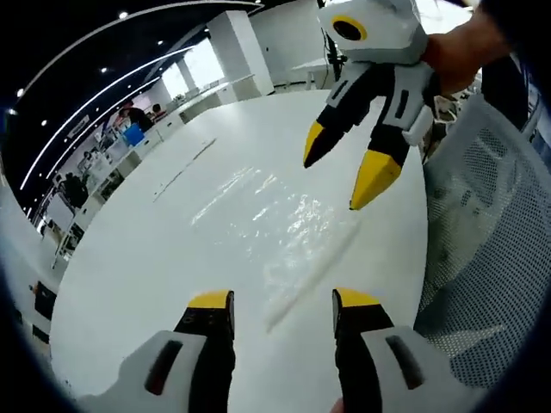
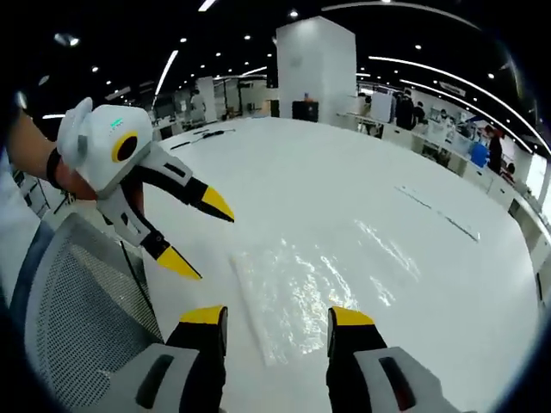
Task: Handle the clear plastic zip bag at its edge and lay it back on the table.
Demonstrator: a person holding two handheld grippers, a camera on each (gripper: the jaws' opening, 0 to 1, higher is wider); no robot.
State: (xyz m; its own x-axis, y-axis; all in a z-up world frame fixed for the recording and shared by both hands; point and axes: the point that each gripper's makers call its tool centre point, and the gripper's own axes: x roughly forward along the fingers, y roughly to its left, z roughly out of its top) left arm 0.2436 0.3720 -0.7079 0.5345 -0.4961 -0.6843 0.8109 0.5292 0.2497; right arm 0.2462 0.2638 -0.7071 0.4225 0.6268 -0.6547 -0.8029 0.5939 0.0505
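A clear plastic zip bag (image 1: 275, 232) lies flat on the white table (image 1: 155, 258), its zip edge running toward my left gripper (image 1: 282, 303). That gripper is open, just short of the bag's near edge, nothing between its yellow-tipped fingers. In the left gripper view my right gripper (image 1: 344, 172) hovers open above the bag's far side, held by a hand. In the right gripper view the same bag (image 2: 301, 288) lies ahead of my right gripper (image 2: 278, 317), open and empty. My left gripper (image 2: 194, 232) stands open at the bag's left edge there.
A grey mesh chair back (image 1: 491, 249) stands by the table edge, also seen as the chair back (image 2: 82, 310). Thin strips (image 2: 439, 211) lie farther out on the table. Desks, a white column (image 2: 314, 64) and people are in the background.
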